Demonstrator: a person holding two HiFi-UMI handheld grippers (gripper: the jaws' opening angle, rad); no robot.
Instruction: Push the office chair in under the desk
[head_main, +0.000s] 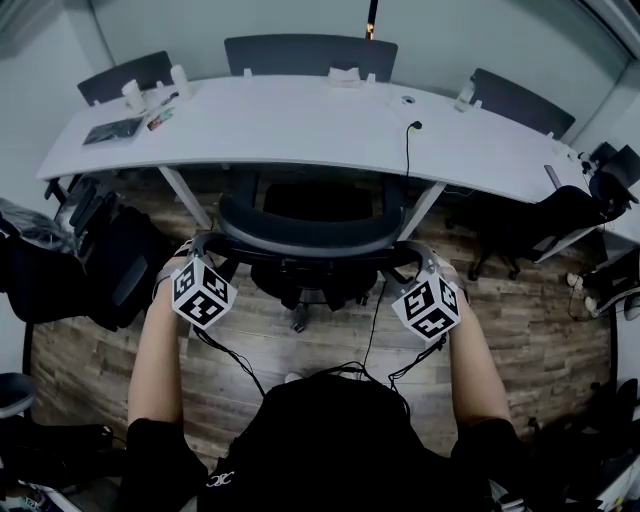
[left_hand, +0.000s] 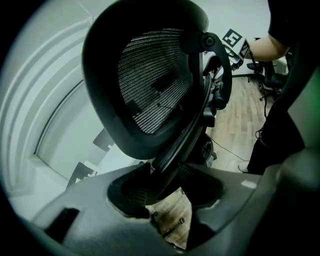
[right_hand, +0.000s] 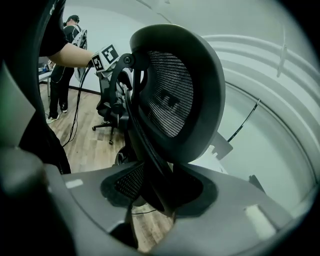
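Chair (head_main: 310, 235) stands with its seat partly under the desk (head_main: 300, 125), its backrest still just short of the edge. The left gripper (head_main: 196, 245) and right gripper (head_main: 421, 253) each clamp the chair's back frame, jaws wide. A last push seems to remain.

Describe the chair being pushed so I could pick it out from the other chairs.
Find the long white curved desk. At the middle of its near side stands a black office chair with a mesh back. Unlike the chairs behind the far edge, it has the left gripper and right gripper clamped on its backrest frame.
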